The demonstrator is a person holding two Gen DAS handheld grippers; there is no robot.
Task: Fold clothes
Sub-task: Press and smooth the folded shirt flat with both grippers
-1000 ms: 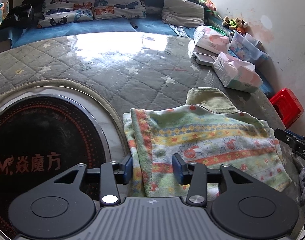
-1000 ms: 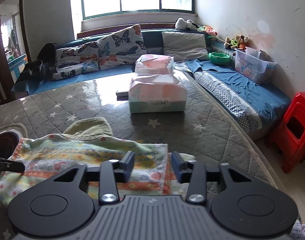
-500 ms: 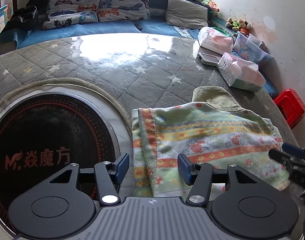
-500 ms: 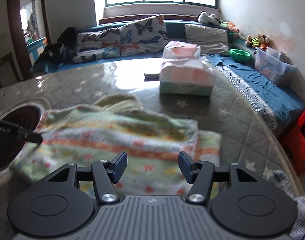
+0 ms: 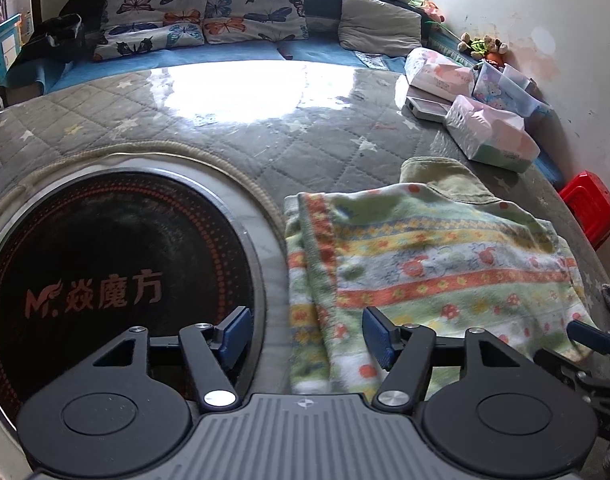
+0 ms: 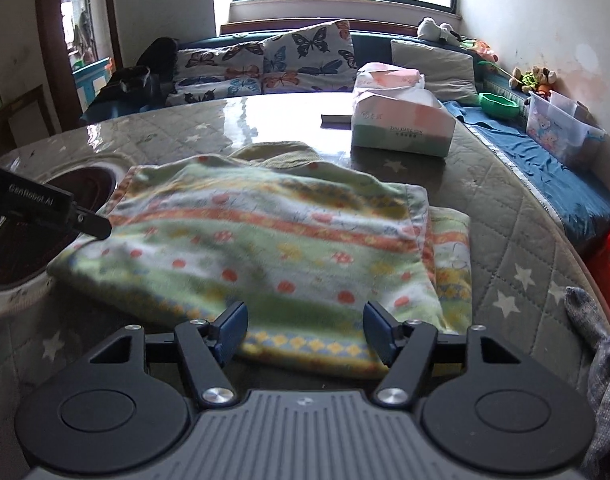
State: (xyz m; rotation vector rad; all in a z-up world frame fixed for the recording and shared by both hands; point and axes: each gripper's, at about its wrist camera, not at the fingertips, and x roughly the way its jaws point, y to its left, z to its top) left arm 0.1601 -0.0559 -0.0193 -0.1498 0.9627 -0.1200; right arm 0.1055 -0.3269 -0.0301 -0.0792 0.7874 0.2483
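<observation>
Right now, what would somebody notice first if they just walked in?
Probably the bright striped cloth with red mushrooms, lying folded on the grey quilted table right before both open tongs. Next, the big black round cooktop with orange writing, set into the table left of the cloth, and the pink tissue pack behind it.

quilted table [image 5: 233, 148], folded garment [image 5: 425, 264], tissue packs [image 6: 401, 124]

The right hand-held gripper [image 6: 305, 330] hangs spread wide over the folded patterned garment [image 6: 265, 240].
</observation>
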